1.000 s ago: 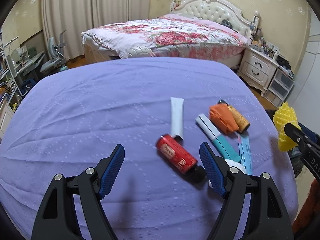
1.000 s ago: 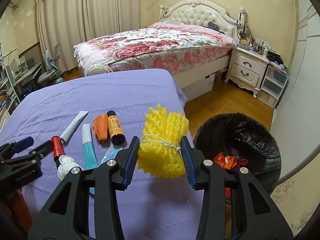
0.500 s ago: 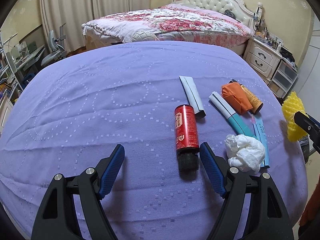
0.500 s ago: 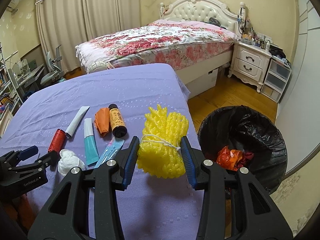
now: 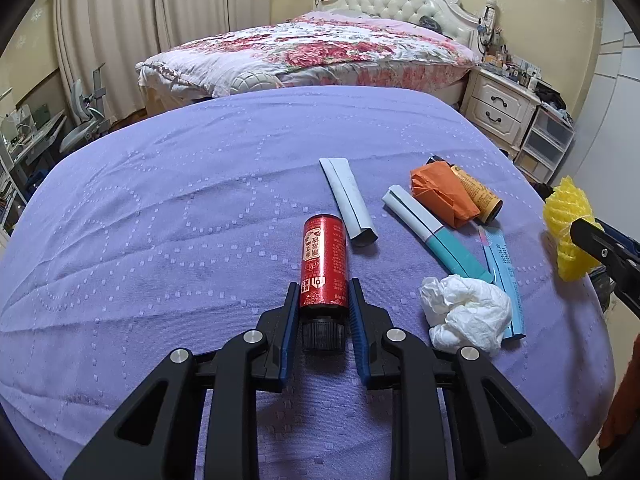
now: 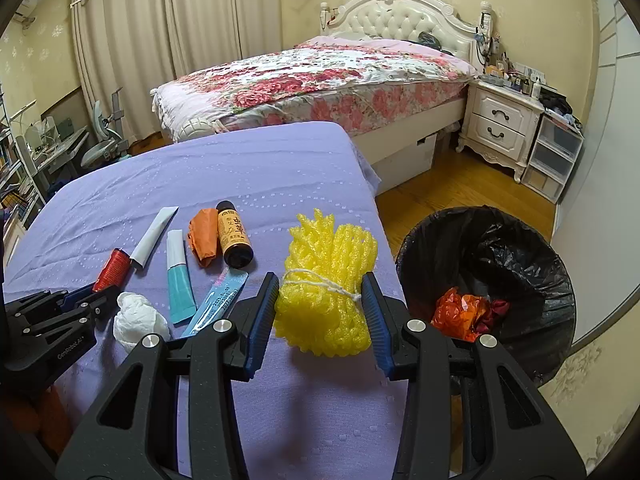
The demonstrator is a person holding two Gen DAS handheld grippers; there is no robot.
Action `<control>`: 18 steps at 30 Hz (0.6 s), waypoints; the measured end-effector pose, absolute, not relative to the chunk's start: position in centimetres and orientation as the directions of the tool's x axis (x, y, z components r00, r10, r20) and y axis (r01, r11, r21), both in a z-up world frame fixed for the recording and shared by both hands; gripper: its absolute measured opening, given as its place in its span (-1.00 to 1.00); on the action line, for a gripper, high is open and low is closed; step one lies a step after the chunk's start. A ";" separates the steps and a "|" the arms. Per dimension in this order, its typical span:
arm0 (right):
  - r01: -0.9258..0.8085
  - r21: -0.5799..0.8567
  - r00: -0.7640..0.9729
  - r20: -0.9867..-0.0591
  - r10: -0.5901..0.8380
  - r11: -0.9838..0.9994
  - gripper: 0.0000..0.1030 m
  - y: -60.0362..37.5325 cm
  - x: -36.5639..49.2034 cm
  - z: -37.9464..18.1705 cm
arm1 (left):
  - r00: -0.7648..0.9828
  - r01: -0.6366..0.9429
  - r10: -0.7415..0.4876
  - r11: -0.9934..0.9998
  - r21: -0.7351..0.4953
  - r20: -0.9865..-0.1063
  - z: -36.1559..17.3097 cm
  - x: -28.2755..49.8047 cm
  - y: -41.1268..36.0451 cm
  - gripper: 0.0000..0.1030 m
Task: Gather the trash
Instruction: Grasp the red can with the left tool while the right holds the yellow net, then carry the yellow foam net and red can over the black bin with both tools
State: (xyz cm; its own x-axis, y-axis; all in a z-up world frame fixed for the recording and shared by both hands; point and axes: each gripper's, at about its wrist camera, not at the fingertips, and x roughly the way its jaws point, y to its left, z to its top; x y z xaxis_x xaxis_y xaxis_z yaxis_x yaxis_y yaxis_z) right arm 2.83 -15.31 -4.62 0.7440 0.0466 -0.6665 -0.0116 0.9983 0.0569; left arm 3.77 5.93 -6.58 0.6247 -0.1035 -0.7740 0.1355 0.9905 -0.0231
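Observation:
A red bottle [image 5: 323, 256] with a black cap lies on the purple cloth [image 5: 160, 220], cap towards me. My left gripper [image 5: 324, 288] is closing on it, and both blue pads press its lower sides near the cap. In the right wrist view the same bottle [image 6: 114, 268] shows at the far left. My right gripper [image 6: 320, 284] is shut on a yellow foam net bundle [image 6: 332, 256] tied with white string, held above the cloth's right edge. A black-lined bin [image 6: 520, 240] stands on the floor to its right, with orange trash [image 6: 460, 312] inside.
On the cloth lie a white tube [image 5: 348, 200], a teal tube [image 5: 436, 236], an orange wrapper [image 5: 442, 192], a brown bottle [image 5: 480, 196], a crumpled tissue [image 5: 464, 316] and a blue strip [image 5: 502, 272]. A bed and a nightstand stand beyond.
My left gripper came over the red bottle and its wide-open jaws drew in onto the bottle's sides. The right gripper kept still with the yellow net.

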 end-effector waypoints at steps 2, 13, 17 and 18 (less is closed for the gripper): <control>-0.011 0.058 0.744 -0.666 0.048 0.998 -0.20 -15.5 2.8 -4.7 | 0.633 0.136 -0.106 0.990 -0.025 -0.767 -6.4 3.4 6.0 -0.52; 0.001 0.063 0.760 -0.649 0.040 0.998 -0.20 -16.4 1.8 -4.2 | 0.702 0.150 -0.132 0.988 -0.036 -0.700 -3.4 1.2 5.4 -0.52; 0.011 0.062 0.767 -0.641 0.031 0.998 -0.20 -16.9 1.2 -3.9 | 0.717 0.161 -0.149 0.986 -0.046 -0.681 -2.5 0.9 4.9 -0.52; 0.014 0.062 0.769 -0.639 0.029 0.998 -0.20 -17.0 1.1 -3.8 | 0.721 0.166 -0.154 0.985 -0.047 -0.676 -2.3 0.8 4.7 -0.52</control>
